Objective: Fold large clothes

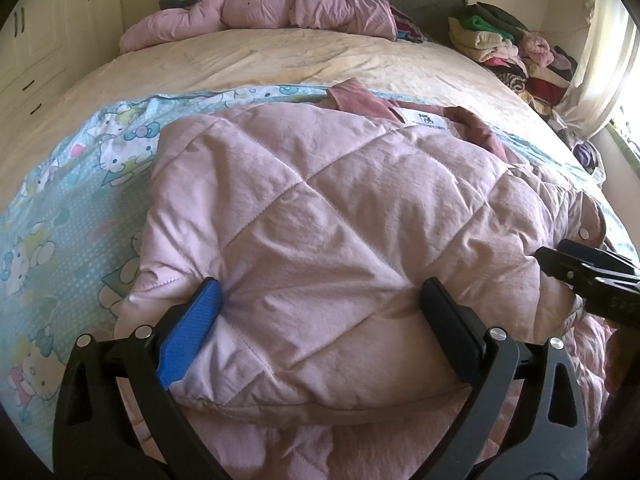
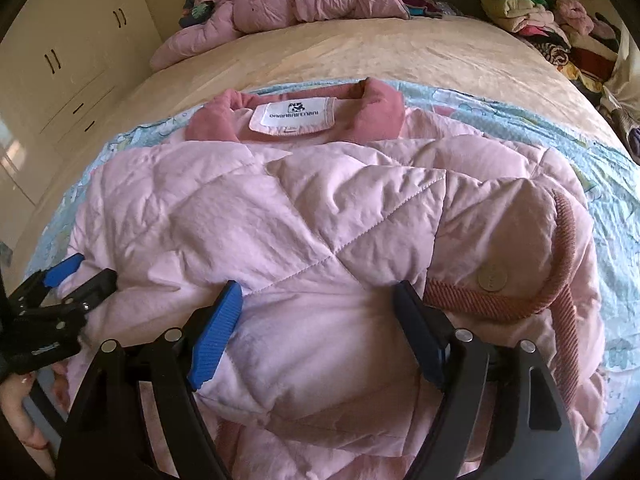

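Observation:
A pink quilted jacket (image 1: pixel 320 200) (image 2: pixel 300 220) lies folded on a cartoon-print sheet (image 1: pixel 72 216), its dark pink collar and white label (image 2: pixel 292 118) at the far end. My left gripper (image 1: pixel 320 286) straddles a thick fold at the jacket's near edge, and the fabric puckers against both pads. In the right wrist view the left gripper (image 2: pixel 90 270) shows at the jacket's left edge. My right gripper (image 2: pixel 318 286) stands wide over the near hem beside a ribbed cuff (image 2: pixel 560 240) and a snap button (image 2: pixel 492 280). Padding bulges between its fingers without being pinched. It enters the left wrist view from the right (image 1: pixel 548 254).
The sheet covers the near half of a beige bedspread (image 1: pixel 280 56). A second pink coat (image 1: pixel 260 8) lies crumpled at the head of the bed. A pile of mixed clothes (image 1: pixel 500 40) fills the far right corner beside a curtain (image 1: pixel 600 40). Cream cupboards (image 1: pixel 52 20) stand at left.

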Demonstrator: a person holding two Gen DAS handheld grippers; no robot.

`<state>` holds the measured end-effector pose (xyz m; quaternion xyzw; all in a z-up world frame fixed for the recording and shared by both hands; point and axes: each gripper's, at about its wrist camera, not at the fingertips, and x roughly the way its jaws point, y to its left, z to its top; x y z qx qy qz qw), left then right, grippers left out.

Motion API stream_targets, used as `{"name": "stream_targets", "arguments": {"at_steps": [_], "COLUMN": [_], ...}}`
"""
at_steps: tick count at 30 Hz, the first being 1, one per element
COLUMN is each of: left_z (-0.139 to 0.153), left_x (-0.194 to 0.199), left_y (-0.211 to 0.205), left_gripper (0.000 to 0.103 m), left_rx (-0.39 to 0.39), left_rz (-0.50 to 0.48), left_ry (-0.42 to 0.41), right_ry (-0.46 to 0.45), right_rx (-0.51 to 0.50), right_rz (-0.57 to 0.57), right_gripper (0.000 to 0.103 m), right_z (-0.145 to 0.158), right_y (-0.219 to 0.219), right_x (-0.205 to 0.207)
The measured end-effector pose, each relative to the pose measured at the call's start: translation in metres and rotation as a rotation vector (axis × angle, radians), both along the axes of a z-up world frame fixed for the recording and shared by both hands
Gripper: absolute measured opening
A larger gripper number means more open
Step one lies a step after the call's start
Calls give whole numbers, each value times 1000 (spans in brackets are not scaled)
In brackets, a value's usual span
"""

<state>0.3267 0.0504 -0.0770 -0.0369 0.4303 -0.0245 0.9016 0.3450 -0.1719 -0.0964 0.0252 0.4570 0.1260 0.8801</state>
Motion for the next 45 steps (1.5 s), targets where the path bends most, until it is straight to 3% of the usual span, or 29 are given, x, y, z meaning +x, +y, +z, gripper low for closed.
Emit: {"name": "stream_targets", "arguments": {"at_steps": [7,8,16,35,45], "left_z": [0,0,5,34,53], "left_x": [0,0,-1,-11,-23], "left_y": [0,1,0,7,5], "left_gripper": [93,93,92,94,94], "left_rx": [-1,-2,-10,-40,6], "left_rz": [0,0,-5,13,12], "left_ry": [-1,1,5,-19,-41], "right_ry": [-13,-13,-20,-58,-80], "right_rx": [8,11,99,153,156], "right_rz": [-13,-13,-17,-77,-67], "right_gripper": [80,85,98,98,98], "right_z": [1,3,19,45,61], "right_y": [0,0,-4,-27,-24], "right_x": [-1,-2,-17,-46,-59]}}
